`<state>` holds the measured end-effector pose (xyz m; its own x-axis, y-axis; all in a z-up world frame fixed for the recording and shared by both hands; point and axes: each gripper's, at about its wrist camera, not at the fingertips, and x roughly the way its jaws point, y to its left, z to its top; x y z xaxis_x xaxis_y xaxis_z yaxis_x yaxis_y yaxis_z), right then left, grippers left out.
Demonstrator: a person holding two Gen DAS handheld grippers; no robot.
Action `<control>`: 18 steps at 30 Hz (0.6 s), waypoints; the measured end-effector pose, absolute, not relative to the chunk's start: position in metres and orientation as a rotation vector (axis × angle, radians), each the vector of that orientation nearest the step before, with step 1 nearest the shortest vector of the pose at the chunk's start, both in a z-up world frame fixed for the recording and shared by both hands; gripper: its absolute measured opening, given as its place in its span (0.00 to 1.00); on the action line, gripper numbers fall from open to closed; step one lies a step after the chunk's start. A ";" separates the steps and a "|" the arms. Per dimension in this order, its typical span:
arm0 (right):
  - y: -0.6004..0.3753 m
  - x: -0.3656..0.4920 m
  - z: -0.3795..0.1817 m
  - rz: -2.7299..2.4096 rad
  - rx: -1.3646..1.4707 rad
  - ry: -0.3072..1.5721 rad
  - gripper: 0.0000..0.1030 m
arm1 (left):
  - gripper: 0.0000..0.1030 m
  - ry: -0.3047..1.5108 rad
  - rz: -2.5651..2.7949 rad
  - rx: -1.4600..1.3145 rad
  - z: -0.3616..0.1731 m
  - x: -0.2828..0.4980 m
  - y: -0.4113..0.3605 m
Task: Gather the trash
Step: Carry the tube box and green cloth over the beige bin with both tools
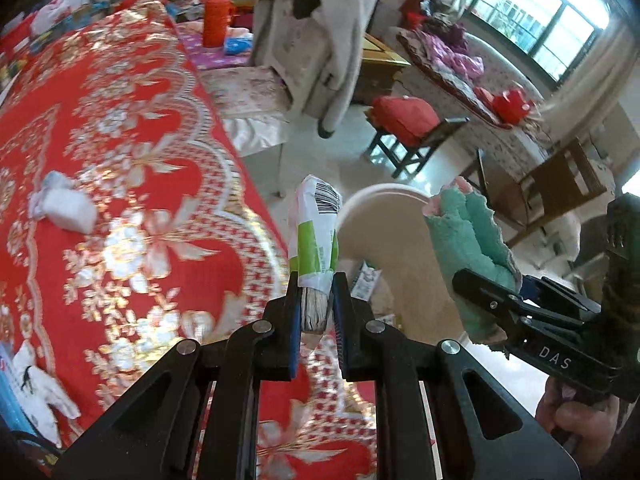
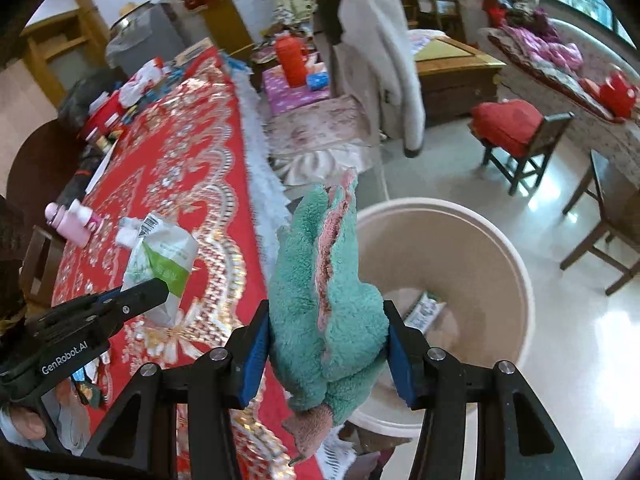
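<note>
So we've got both hands full here. Our left gripper (image 1: pixel 316 300) is clamped on a crumpled white-and-green wrapper (image 1: pixel 316 232), pinched near its lower end so most of it sticks up past the fingertips. In the right wrist view that same wrapper (image 2: pixel 160 264) hangs over the red patterned table (image 2: pixel 176 168), not far from the table's right edge. Looks like it's being carried toward the bin, not dropped yet.

Our right gripper (image 2: pixel 328 336) is squeezed onto a fluffy teal cloth (image 2: pixel 324 280) with pink trim, grabbed around the middle so both ends flop out. It sits right over the near rim of the beige trash bin (image 2: pixel 516 264), which stands on the floor just beside the table's right edge. Makes sense to park the bin there: stuff only has to clear the edge.

There's already a small packet (image 2: pixel 424 308) lying at the bottom of the bin, so we'd guess the job is underway. Still on the table: a balled-up white tissue (image 1: pixel 66 204) well in from the edge, and a pink bottle (image 2: pixel 72 220) lying on its side near the left edge. Not sure the bottle counts as trash.

Next move is probably letting go over the bin. The wrapper still needs to get past the table edge first, or it lands back on the cloth.
</note>
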<state>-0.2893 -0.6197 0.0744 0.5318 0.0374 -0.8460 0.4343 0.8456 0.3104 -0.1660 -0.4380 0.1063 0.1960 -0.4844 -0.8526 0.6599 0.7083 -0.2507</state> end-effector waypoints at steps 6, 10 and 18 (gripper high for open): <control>-0.641 -0.311 0.066 -0.294 0.561 1.005 0.49 | 0.11 1.132 -0.845 0.211 0.098 -0.177 -0.465; -0.651 -0.321 0.062 -0.314 0.578 1.012 0.49 | 0.11 1.142 -0.863 0.224 0.093 -0.183 -0.480; -0.670 -0.333 0.050 -0.339 0.611 1.030 0.49 | 0.11 1.170 -0.878 0.256 0.078 -0.192 -0.508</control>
